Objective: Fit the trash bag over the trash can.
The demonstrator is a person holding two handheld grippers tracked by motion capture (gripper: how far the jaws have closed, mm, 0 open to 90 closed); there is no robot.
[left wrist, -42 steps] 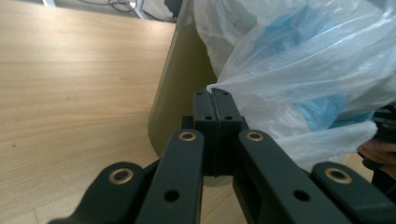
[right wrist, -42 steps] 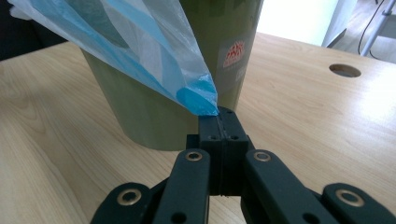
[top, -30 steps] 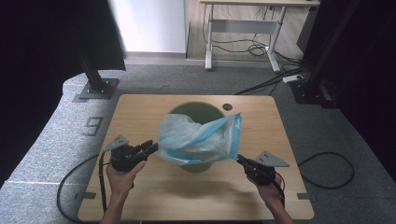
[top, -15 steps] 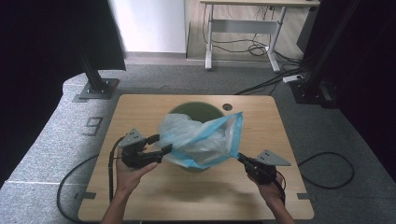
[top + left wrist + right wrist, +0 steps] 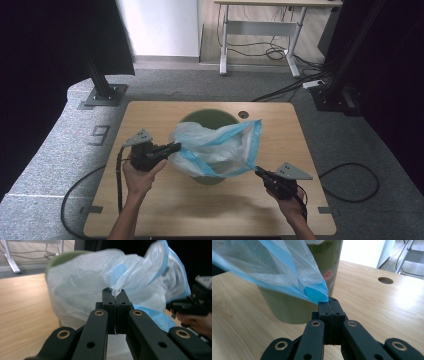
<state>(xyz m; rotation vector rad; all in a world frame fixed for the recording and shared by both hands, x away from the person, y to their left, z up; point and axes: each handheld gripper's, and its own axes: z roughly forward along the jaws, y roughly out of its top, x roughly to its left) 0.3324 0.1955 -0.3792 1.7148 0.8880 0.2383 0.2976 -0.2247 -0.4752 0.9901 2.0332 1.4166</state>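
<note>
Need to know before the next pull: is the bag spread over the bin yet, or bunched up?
Bunched. The bag hangs crumpled above the bin, stretched between the left gripper and right gripper, both shut on it.

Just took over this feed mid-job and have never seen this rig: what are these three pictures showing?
A person stands at a wooden table holding a hand-held two-jaw tool in each hand. The high view looks down from above. The other two come from cameras riding on each tool, looking along its black jaws. On the table stands a green bin. Over it hangs a white and blue plastic bag. The left gripper has just closed and pinches the bag's white film. The right gripper is shut on the bag's blue edge.
</note>
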